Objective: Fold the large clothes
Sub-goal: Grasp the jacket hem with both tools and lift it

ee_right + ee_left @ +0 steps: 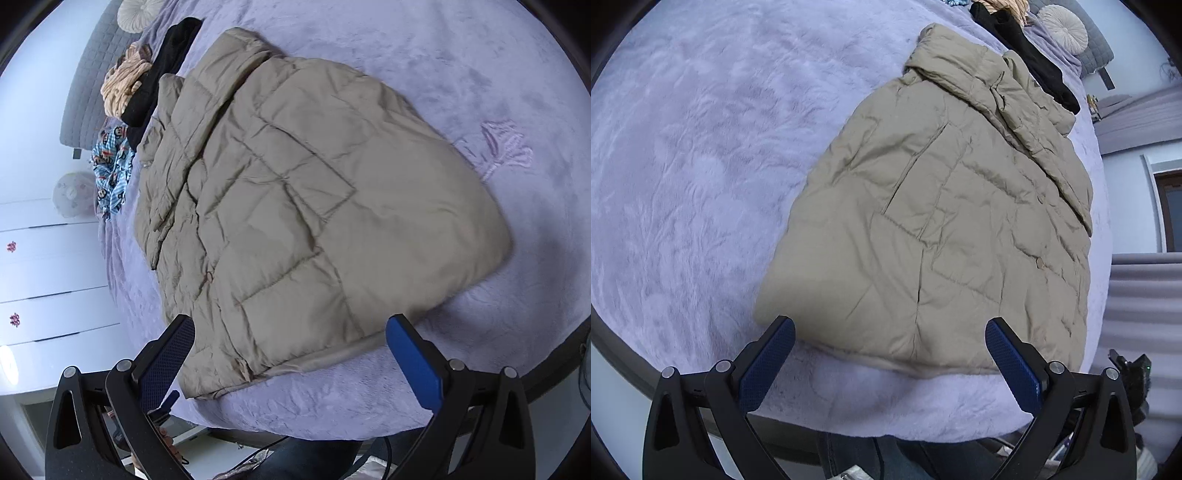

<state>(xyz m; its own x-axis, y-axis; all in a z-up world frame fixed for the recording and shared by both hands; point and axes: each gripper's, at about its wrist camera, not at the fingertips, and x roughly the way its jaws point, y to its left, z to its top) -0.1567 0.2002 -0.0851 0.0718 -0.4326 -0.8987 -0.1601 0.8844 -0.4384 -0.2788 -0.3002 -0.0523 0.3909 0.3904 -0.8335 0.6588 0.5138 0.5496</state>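
**Jacket folded on bed, both grippers empty**

Beige quilted jacket (945, 221) (295, 206) lies folded flat on lavender plush blanket (701, 166) (480, 74) covering the bed, hem twd near edge. Black garment (1027, 51) (162, 70) + striped & cartoon-print clothes by collar end. Left gripper (890, 343) & right gripper (291, 343): jaws wide apart, holding 0, above hem.
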